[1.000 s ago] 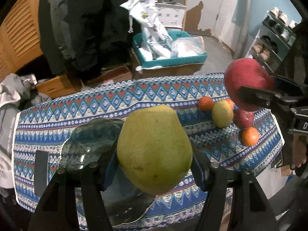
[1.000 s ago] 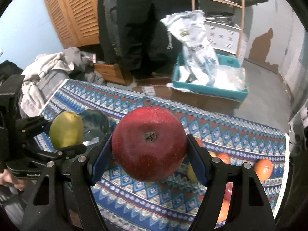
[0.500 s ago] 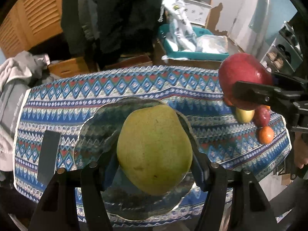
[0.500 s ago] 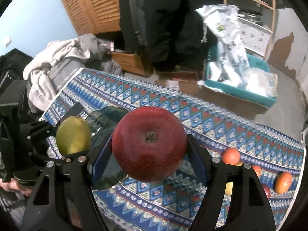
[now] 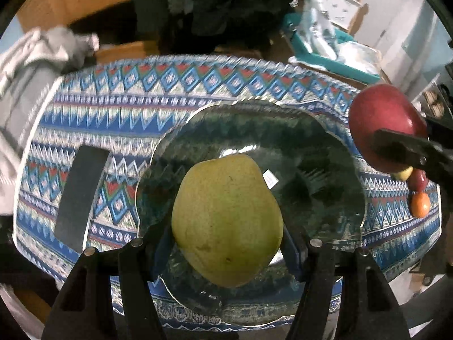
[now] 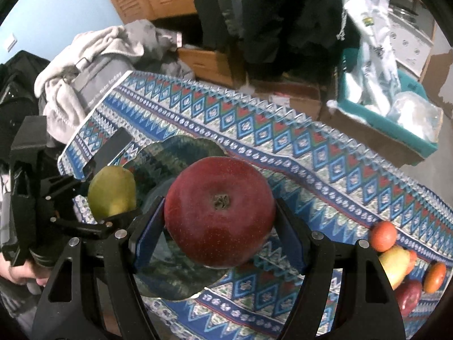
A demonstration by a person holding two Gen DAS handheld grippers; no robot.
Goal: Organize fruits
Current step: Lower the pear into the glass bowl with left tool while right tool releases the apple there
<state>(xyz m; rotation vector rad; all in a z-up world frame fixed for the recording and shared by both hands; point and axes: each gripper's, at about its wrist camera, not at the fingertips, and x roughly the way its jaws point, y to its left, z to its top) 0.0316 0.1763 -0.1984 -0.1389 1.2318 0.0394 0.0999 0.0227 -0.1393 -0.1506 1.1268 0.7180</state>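
My left gripper [image 5: 226,243] is shut on a yellow-green pear [image 5: 226,221] and hangs over the dark green glass plate [image 5: 320,170] on the patterned tablecloth. My right gripper [image 6: 219,226] is shut on a big red apple [image 6: 219,212], above the plate's [image 6: 181,277] right side. The left wrist view shows the apple [image 5: 382,119] at the right, beyond the plate's rim. The right wrist view shows the pear [image 6: 111,191] at the left in the other gripper. Loose fruit lies at the table's right end: oranges [image 6: 383,235], a yellow fruit [image 6: 395,260], a small red apple [image 6: 409,296].
A flat black block [image 5: 80,192] lies on the cloth left of the plate. Grey clothes [image 6: 93,53] pile up past the table's left end. Behind the table stand a teal crate with plastic bags [image 6: 390,85], cardboard boxes and a person in dark clothes [image 6: 269,14].
Both grippers have moved left and down over the table with their fruit. The plate now lies right under the pear, and the loose fruit has slid to the right edge of both views.
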